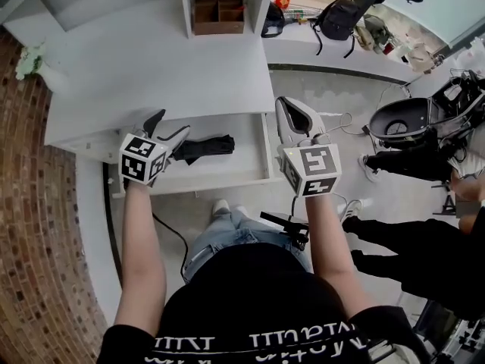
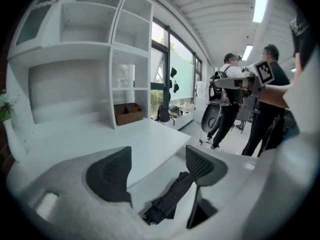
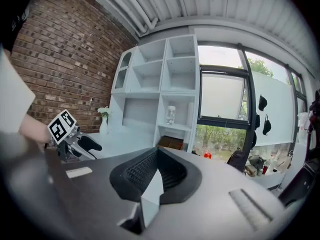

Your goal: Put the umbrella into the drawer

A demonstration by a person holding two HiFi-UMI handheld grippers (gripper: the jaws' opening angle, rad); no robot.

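Observation:
A folded black umbrella (image 1: 206,148) lies inside the open white drawer (image 1: 267,150) under the desk top (image 1: 151,74). My left gripper (image 1: 171,124) hovers just over the umbrella's left end, open, with nothing between its jaws. In the left gripper view the umbrella (image 2: 170,199) lies on the drawer floor (image 2: 150,181) below the spread jaws of the left gripper (image 2: 157,164). My right gripper (image 1: 288,105) is shut and empty, held beside the drawer's right edge. In the right gripper view, the right gripper (image 3: 157,161) has its pads pressed together.
White shelving at the desk's back holds a wooden box (image 1: 217,14). A brick wall (image 1: 30,226) runs along the left. A backpack (image 1: 339,17), a dark chair (image 1: 402,120) and a seated person's legs (image 1: 402,241) are to the right. My knees (image 1: 227,226) are below the drawer.

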